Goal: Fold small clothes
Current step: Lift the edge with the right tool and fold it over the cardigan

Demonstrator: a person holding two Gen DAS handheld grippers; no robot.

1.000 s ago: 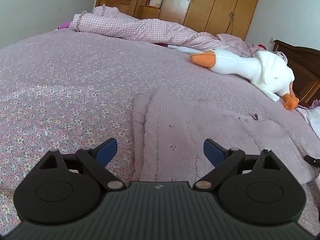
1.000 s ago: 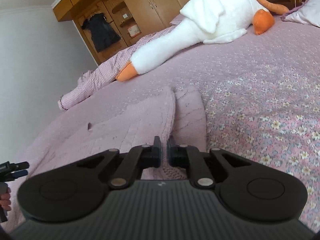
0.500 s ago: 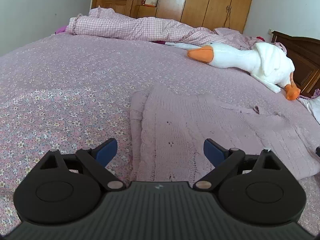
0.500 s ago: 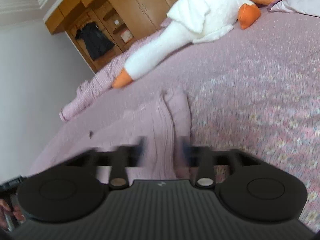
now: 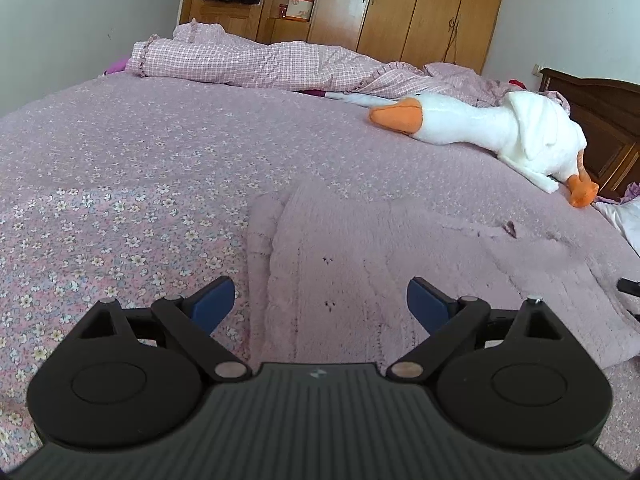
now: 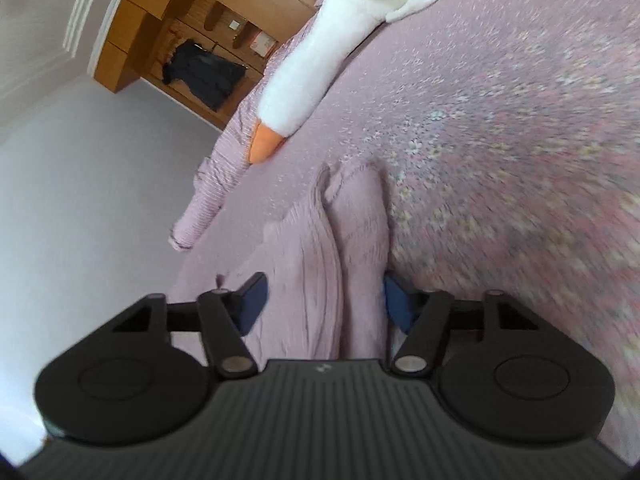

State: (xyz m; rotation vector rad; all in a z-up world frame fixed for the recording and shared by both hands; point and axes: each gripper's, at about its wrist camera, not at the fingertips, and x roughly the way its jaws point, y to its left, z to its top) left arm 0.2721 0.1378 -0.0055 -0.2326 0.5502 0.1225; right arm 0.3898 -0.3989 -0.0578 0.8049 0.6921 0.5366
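Left wrist view: my left gripper (image 5: pixel 320 298) hung spread over the pale pink knitted garment (image 5: pixel 380 264) lying on the floral bedspread (image 5: pixel 120 184). My right gripper (image 6: pixel 322 302), likewise parted, straddled its folded edge (image 6: pixel 352 240); I judged pinching both layers together would work best.

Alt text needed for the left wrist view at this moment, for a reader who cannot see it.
The open left gripper, with blue-padded fingers, hovers over a pale pink knitted garment spread flat on a pink floral bedspread. Beyond lie a white plush goose with an orange beak, a rumpled pink checked quilt and wooden wardrobes.
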